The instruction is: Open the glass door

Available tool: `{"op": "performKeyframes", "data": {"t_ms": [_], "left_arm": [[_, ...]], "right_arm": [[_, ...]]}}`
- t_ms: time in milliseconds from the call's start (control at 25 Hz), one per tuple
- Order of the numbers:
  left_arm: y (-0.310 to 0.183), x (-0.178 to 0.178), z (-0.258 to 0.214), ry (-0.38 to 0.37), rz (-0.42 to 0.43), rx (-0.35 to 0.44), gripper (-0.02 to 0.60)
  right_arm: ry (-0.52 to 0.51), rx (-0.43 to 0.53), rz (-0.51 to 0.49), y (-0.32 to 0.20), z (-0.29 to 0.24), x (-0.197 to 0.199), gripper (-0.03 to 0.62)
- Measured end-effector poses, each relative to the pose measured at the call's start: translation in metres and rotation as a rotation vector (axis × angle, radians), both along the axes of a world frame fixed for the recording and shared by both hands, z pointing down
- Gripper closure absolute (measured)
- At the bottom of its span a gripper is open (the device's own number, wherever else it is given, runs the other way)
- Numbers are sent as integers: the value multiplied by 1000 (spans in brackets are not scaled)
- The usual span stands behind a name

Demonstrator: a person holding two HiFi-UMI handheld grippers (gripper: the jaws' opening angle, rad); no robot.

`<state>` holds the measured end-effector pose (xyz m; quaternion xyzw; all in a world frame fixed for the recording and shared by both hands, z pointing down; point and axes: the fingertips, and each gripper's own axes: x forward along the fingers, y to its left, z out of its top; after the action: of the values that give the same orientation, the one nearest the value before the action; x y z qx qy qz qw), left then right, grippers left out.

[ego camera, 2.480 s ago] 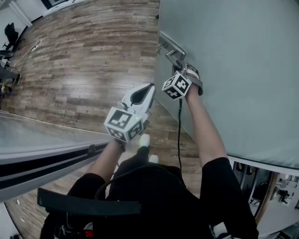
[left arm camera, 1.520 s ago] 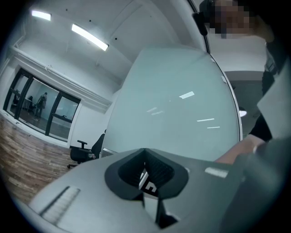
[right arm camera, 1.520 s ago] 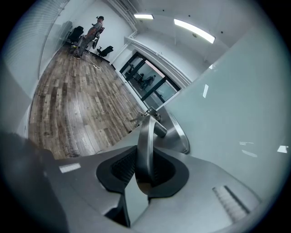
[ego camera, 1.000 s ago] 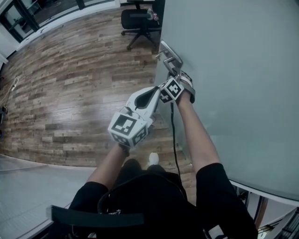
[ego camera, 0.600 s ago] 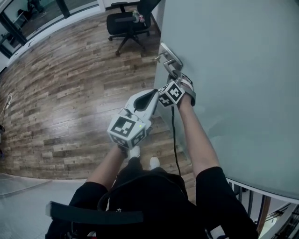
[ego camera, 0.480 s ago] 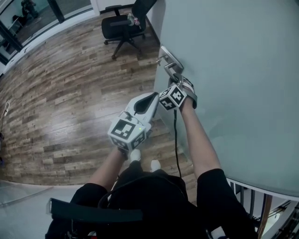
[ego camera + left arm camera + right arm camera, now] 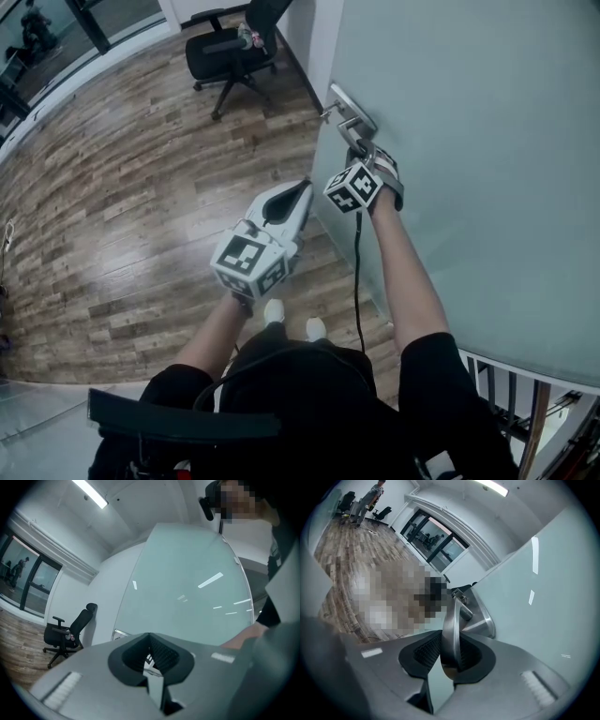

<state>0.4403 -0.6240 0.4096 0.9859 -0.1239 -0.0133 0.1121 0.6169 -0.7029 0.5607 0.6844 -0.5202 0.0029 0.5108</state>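
The frosted glass door (image 7: 469, 141) fills the right of the head view, and its metal lever handle (image 7: 352, 117) sits at the door's left edge. My right gripper (image 7: 361, 155) is at the lever, pointing down along it. In the right gripper view the lever (image 7: 451, 630) runs between the jaws of the right gripper (image 7: 447, 656). The jaws are opening and have slackened round it. My left gripper (image 7: 298, 192) hangs left of the door, shut and with nothing in it. In its own view the left gripper (image 7: 150, 639) faces the glass door (image 7: 187, 592).
A black office chair (image 7: 225, 47) stands on the wood floor (image 7: 141, 187) beyond the door's edge, and it also shows in the left gripper view as a chair (image 7: 65, 632) by the white wall. Dark-framed windows (image 7: 436, 545) line the far side. Railing bars (image 7: 516, 412) show at the lower right.
The chair has slid toward the upper left of the head view as the door and I moved. Both grippers shifted a little, the right one staying at the lever.
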Motion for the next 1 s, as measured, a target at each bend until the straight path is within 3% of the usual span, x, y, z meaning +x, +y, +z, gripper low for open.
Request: {"op": "performKeyframes", "data": {"t_ms": [200, 280, 400, 680, 720, 840, 920, 1000], "left_arm": [[3, -1, -4, -4, -36, 8, 580], [6, -3, -5, -9, -60, 9, 580], [11, -11, -6, -20, -92, 12, 580], [21, -26, -14, -27, -172, 16, 580], [24, -27, -15, -25, -179, 18, 580], [37, -31, -20, -7, -187, 27, 580], [46, -37, -25, -11, -213, 23, 580], [56, -47, -30, -15, -239, 23, 580]], "right_arm": [[-19, -15, -15, -2, -1, 3, 484], [22, -17, -17, -3, -3, 4, 471], [131, 25, -18, -3, -16, 3, 461], [104, 132, -19, 22, -40, -11, 447], [90, 167, -17, 30, -49, -16, 470], [-53, 289, -52, 58, -77, -41, 496], [-253, 368, -118, 80, -95, -71, 551], [-472, 436, -182, 108, -116, -104, 564]]}}
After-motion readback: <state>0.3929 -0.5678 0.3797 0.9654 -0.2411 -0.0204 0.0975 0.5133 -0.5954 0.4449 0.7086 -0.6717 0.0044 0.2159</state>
